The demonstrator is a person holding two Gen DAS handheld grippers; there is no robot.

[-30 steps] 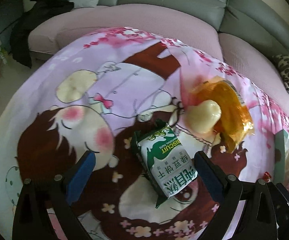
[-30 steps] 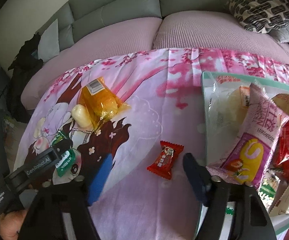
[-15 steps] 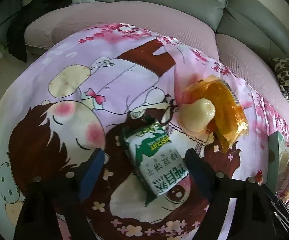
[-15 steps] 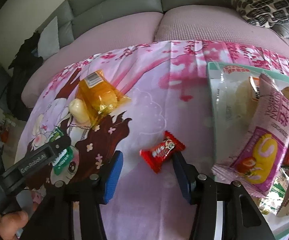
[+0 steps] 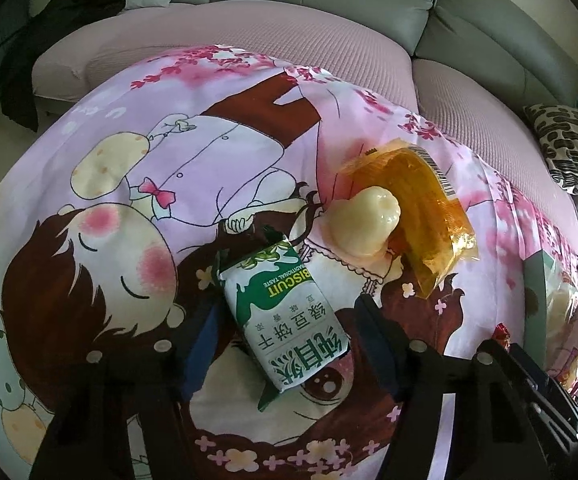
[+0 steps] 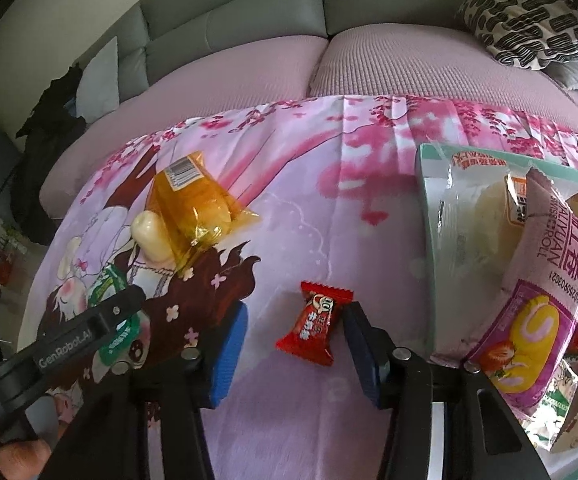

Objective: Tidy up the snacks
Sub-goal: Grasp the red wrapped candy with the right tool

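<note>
Left hand-held gripper (image 5: pixel 289 340): jaws seen to have just been closing; the green-and-white biscuit packet (image 5: pixel 285 316) lies between the blue pads, which stand narrowed around it but are not clearly seen pressing on it.
Right hand-held gripper (image 6: pixel 293 340): jaws also just closing; the red candy (image 6: pixel 315 324) lies between the pads, the right pad at its edge, the left pad apart from it.
Biscuit packet writing: "BISCUIT" and "TRADITIONAL TASTE" are read, with Chinese characters below.
Red candy writing: white characters are seen, too small to be read.
Beyond the packet: a pale jelly cup (image 5: pixel 365 224) is seen touching an orange cellophane pack (image 5: pixel 417 204) with a barcode label.
Surface: everything rests on a pink cartoon-printed cloth (image 6: pixel 301 208) spread before a grey sofa (image 6: pixel 249 12).
Tray: a pale green tray (image 6: pixel 427 208) is seen to the right of the candy, holding wrapped snacks, among them a pink packet (image 6: pixel 545 292) marked "SWISS ROLL".
Left tool body: "GenRobot.AI" is read on it in the right wrist view.
</note>
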